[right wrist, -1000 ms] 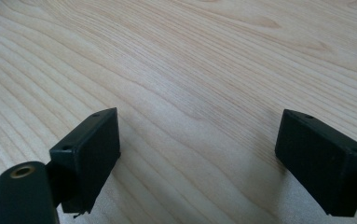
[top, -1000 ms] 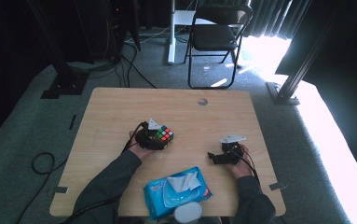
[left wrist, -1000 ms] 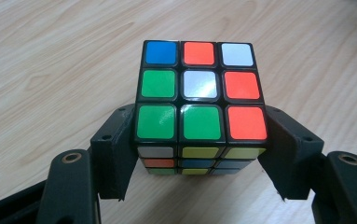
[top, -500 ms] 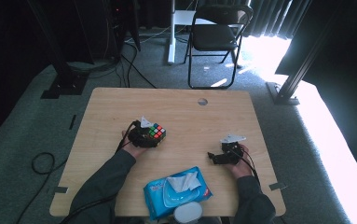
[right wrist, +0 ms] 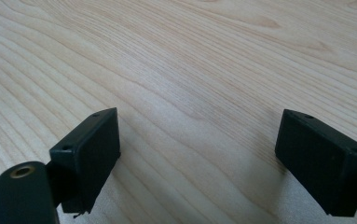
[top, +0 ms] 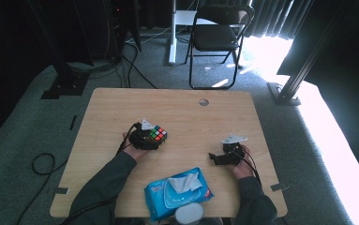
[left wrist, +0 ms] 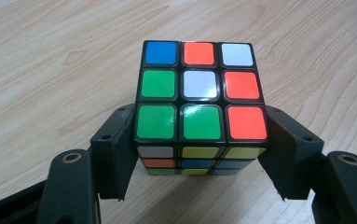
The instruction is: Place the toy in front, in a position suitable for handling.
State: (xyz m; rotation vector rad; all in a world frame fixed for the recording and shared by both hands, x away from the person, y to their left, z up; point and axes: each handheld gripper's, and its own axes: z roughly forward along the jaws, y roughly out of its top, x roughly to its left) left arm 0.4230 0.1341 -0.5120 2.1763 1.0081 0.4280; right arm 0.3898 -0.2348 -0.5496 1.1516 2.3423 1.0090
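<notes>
From the high view, the black left gripper [top: 150, 138] covered the near side of the small cube puzzle with coloured squares [top: 157, 135], so only its top and one side showed there. The person's face was cut off at the bottom edge, and just the dark sleeves came in. A grey round thing [top: 189, 215] at 6 o'clock on the pale wooden table [top: 182, 108] was half cut off and too blurred to name.

In the left gripper view the cube puzzle [left wrist: 199, 105] sat between the two black jaws, whose pads pressed on its two sides. The jaws stood wide, closed on the cube. Its lower part was hidden behind the jaws. The top face had blue, orange and white squares in the far row, green, white and orange in the middle row, and green, green and orange in the near row. The near side showed white and yellow squares at the top. The cube was a little to 9 o'clock of the table's middle.

The black right gripper [top: 219, 158] rested towards 4 o'clock. Its jaws were wide apart with nothing between them, just bare table [right wrist: 204, 70].

A blue packet of wet wipes [top: 179, 193] lay near 6 o'clock, between the two arms.
</notes>
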